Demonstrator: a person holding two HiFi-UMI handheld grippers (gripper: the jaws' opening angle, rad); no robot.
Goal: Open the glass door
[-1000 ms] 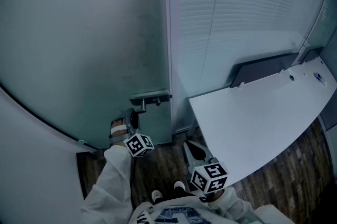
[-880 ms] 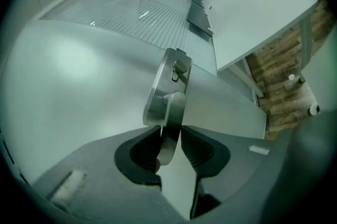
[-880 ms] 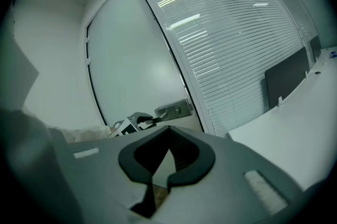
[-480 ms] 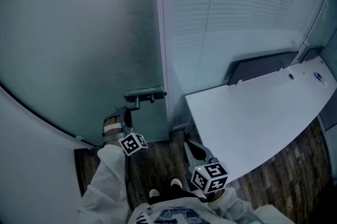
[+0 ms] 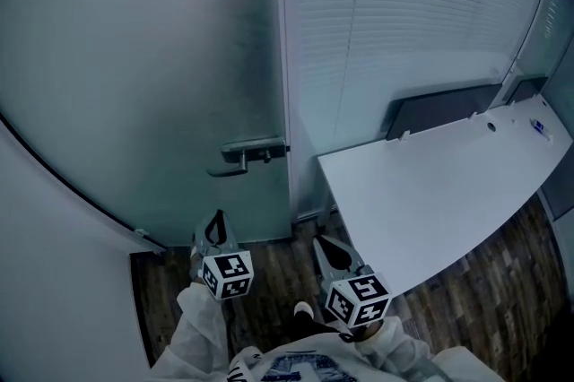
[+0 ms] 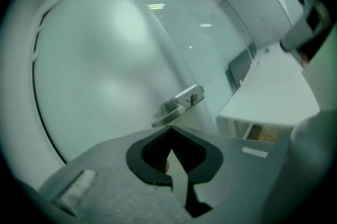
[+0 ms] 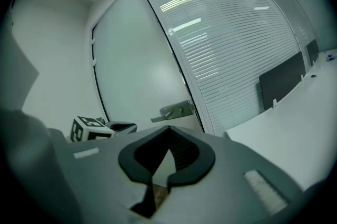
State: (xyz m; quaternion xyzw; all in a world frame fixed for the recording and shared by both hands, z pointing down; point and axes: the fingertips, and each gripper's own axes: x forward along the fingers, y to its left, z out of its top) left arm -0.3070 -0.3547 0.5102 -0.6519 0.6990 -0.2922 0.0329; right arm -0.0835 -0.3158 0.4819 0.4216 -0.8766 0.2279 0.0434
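The frosted glass door (image 5: 134, 57) fills the left of the head view, with its metal lever handle (image 5: 244, 154) near its right edge. My left gripper (image 5: 215, 223) hangs below the handle, well apart from it; its jaws have just been closing and are shut with nothing between them. In the left gripper view the handle (image 6: 179, 104) sits just beyond the closed tips (image 6: 171, 131). My right gripper (image 5: 330, 247) is shut and empty, low beside the desk. The right gripper view shows the handle (image 7: 174, 111) ahead and the left gripper (image 7: 118, 125) at lower left.
A white desk (image 5: 430, 201) with a dark back panel (image 5: 439, 111) juts in from the right, close to the right gripper. A glass wall with blinds (image 5: 404, 13) stands right of the door. A white wall (image 5: 54, 282) curves in at left. The floor (image 5: 269, 282) is dark wood.
The left gripper was up at the lever handle; it has come off it, dropped back toward me, rolled and shut. The right gripper has barely shifted.
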